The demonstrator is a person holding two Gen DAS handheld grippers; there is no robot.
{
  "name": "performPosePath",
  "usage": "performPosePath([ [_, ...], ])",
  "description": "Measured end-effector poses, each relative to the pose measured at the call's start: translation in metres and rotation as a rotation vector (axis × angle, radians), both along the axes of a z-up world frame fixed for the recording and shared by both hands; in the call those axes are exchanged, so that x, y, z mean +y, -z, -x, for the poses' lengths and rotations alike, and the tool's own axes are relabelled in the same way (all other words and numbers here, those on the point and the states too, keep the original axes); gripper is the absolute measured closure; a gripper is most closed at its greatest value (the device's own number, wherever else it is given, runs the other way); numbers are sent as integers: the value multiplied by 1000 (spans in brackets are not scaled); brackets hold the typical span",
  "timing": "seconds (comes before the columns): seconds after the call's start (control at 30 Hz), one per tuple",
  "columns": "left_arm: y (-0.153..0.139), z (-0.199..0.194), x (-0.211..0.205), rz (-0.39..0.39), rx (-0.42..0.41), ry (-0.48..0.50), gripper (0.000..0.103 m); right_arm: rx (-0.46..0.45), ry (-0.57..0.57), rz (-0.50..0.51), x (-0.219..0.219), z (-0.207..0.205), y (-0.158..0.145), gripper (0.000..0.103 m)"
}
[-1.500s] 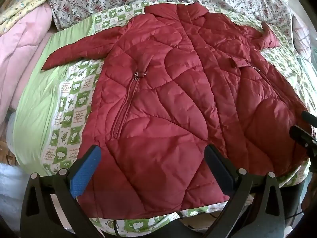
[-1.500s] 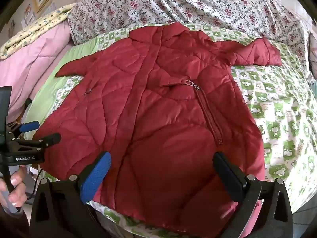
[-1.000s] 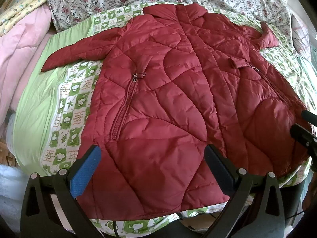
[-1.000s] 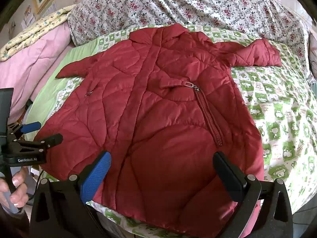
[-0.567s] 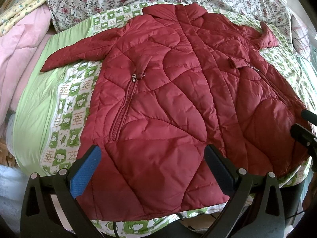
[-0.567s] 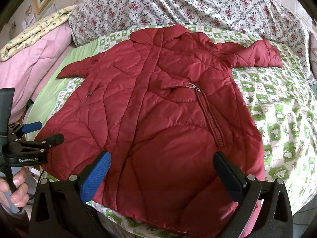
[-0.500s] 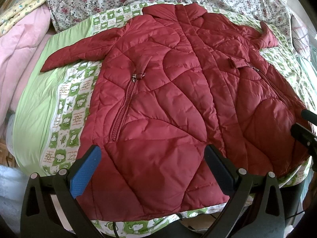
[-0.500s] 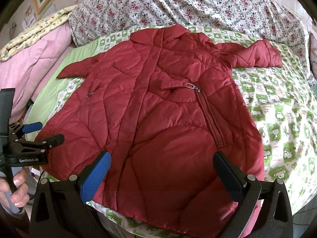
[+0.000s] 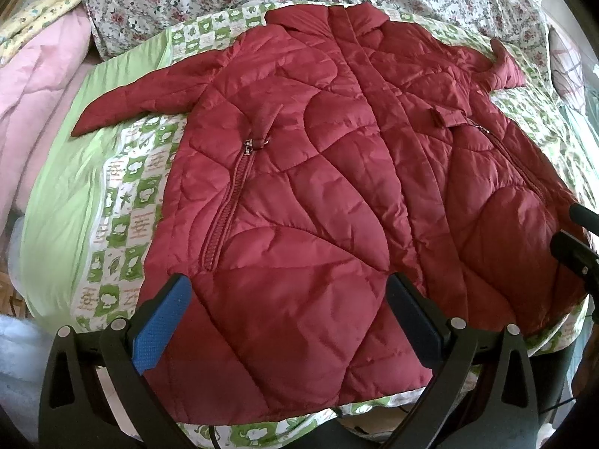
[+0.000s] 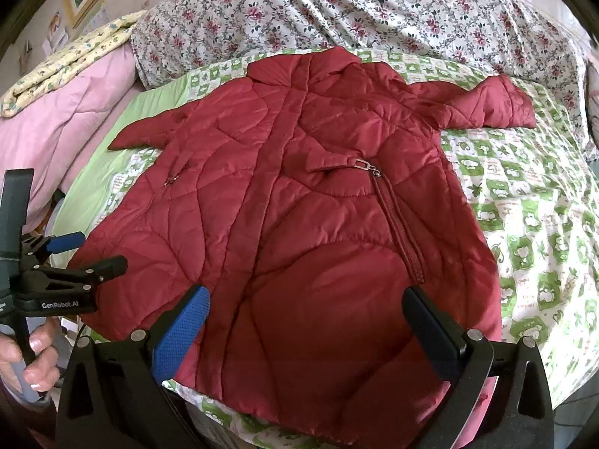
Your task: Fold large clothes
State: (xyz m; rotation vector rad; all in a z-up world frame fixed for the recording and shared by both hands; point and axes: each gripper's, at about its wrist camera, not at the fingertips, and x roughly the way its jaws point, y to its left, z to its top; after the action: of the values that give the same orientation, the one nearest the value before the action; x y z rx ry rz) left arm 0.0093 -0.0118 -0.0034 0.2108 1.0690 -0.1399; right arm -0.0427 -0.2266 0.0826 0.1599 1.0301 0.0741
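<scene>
A dark red quilted coat (image 9: 318, 187) lies spread flat, front up, on a green patterned sheet (image 9: 123, 194), collar at the far end and both sleeves out to the sides. It also shows in the right wrist view (image 10: 299, 217). My left gripper (image 9: 288, 295) is open and empty, hovering over the coat's near hem on the left half. My right gripper (image 10: 305, 307) is open and empty over the hem on the right half. The left gripper also shows at the left edge of the right wrist view (image 10: 86, 250).
A flowered quilt (image 10: 355, 7) lies beyond the collar. A pink blanket (image 10: 67, 112) with a yellow one on it is piled at the left. The bed's near edge runs just under the hem (image 9: 262, 430).
Almost nothing: both views shifted very slightly, both grippers stay open above the hem, and the coat has not moved.
</scene>
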Motion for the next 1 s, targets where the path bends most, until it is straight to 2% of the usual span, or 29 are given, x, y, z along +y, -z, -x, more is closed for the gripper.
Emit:
performPosePath([
  [0.07, 2, -4, 0, 14, 17, 0, 0, 13, 1, 31, -1, -4, 3, 0],
  [0.13, 5, -8, 3, 36, 50, -3, 0, 20, 11, 11, -6, -8, 4, 0],
  [0.33, 5, -23, 8, 43, 43, -11, 0, 48, 44, -64, -26, -21, 6, 0],
  [0.43, 6, -34, 12, 65, 53, -9, 0, 30, 66, -66, -41, -29, 4, 0],
  [0.57, 7, -53, 15, 86, 69, -21, 0, -13, 108, -54, -67, -44, -1, 0],
  [0.8, 2, -81, 15, 73, 48, -39, 0, -7, 176, -38, -110, -75, -3, 0],
  [1.0, -6, -108, 16, 76, 19, -43, 0, -22, 266, -7, -167, -122, 1, 0],
])
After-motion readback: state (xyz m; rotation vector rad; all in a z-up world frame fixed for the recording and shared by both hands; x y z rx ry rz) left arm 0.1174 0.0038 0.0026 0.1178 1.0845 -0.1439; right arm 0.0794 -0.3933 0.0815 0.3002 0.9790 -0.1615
